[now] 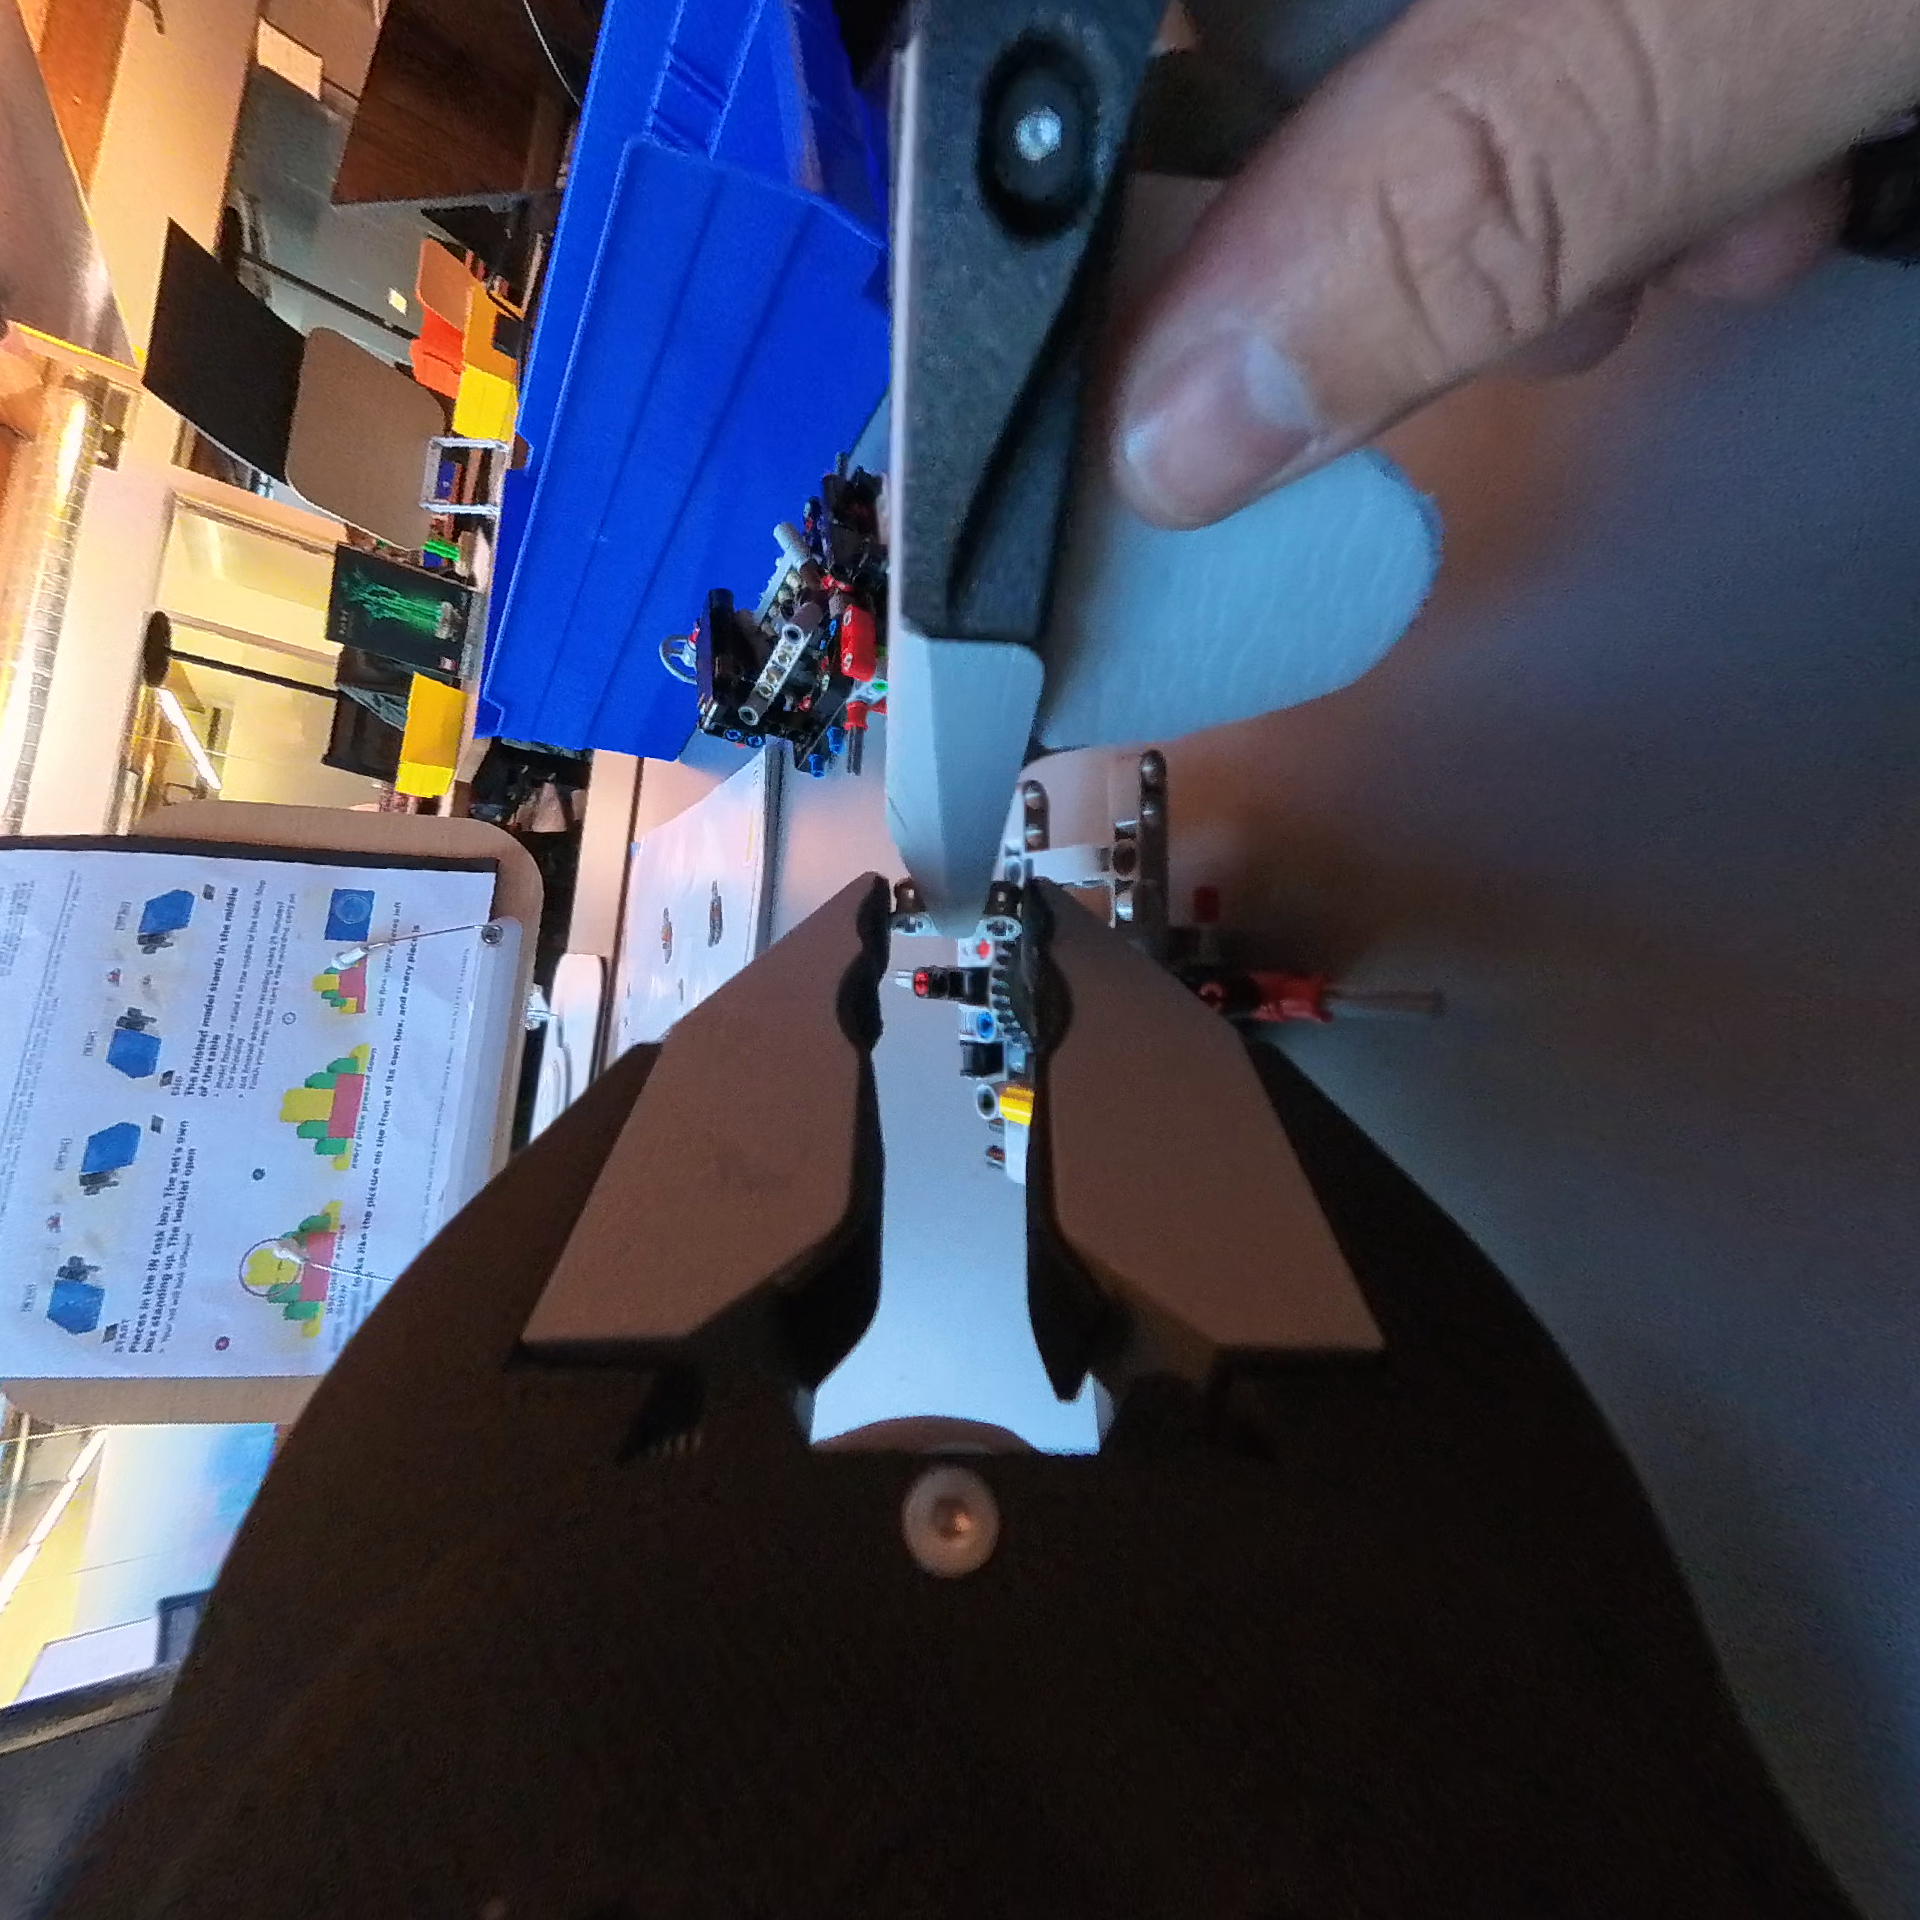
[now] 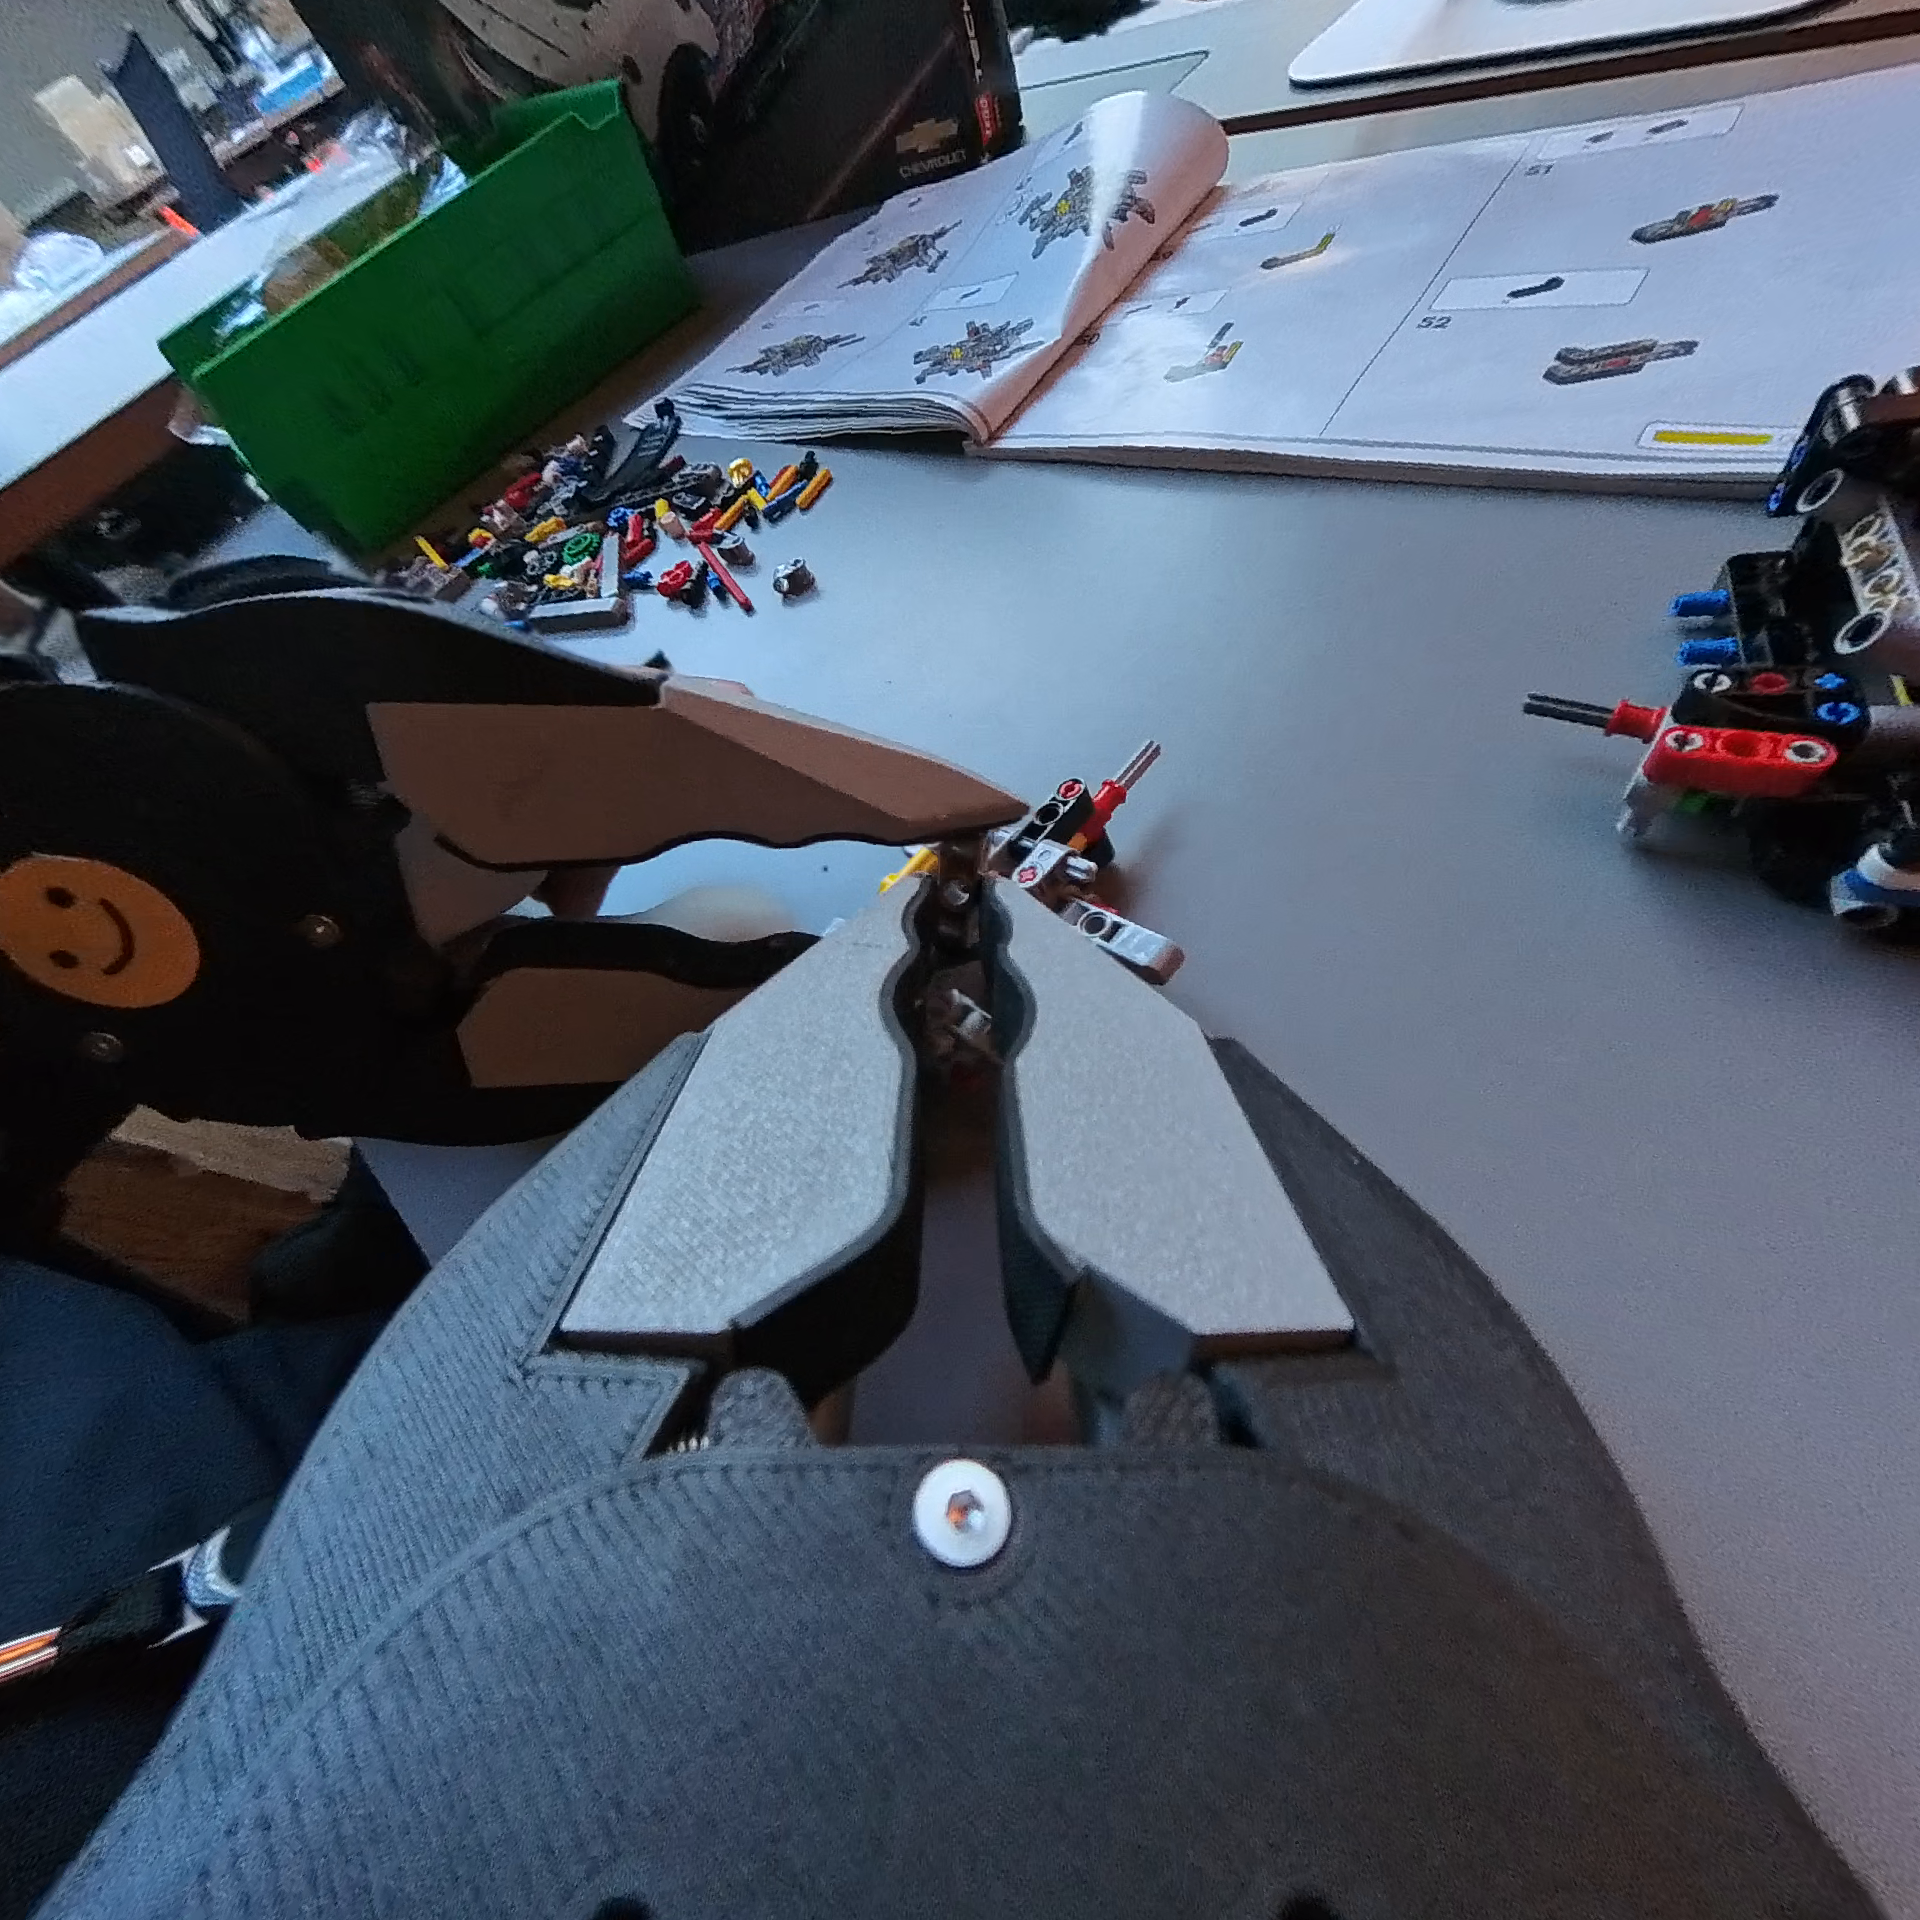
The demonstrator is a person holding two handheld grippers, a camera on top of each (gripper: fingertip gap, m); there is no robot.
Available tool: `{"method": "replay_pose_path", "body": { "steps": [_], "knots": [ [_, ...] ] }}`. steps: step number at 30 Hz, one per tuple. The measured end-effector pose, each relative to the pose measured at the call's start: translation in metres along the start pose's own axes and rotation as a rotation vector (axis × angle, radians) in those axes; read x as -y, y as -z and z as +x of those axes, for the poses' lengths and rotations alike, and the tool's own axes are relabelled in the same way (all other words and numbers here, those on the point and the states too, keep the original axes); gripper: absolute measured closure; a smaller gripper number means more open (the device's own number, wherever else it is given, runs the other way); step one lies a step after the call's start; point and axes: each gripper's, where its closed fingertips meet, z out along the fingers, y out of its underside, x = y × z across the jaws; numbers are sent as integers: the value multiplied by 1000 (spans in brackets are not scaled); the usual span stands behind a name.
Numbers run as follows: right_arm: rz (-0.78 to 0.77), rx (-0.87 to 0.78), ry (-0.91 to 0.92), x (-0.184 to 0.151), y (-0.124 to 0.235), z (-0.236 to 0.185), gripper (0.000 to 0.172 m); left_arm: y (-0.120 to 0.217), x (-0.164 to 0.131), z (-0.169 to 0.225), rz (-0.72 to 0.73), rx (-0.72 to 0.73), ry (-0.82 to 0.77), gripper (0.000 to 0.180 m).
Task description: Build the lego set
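Small, light, rigid brick assembly (image 2: 1049, 862) mid-frame, pinched between left claw (image 1: 961, 914) part-open around it and right claw (image 2: 956, 894) nearly closed on its pin end; snap joints fragile, best gripped by beams.

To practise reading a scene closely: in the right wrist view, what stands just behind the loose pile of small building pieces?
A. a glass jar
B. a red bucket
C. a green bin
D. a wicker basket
C: a green bin stands on the table right behind the pile of small building pieces.
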Motion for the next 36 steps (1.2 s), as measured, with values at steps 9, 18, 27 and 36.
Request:
{"method": "replay_pose_path", "body": {
  "steps": [9, 18, 27, 36],
  "knots": [
    [43, -37, 28, 4, 2, -1, 169, 2, 2, -5, 10, 24, 12, 158],
    [44, -71, 56, 4, 3, -2, 169, 3, 3, -4, 15, 23, 4, 158],
    [88, -112, 66, 8, 14, 6, 169, 11, 13, 0, 123, -84, 130, 146],
    [39, -168, 168, -7, 38, 14, 169, 48, -35, 5, 31, -440, 410, 140]
  ]
}}
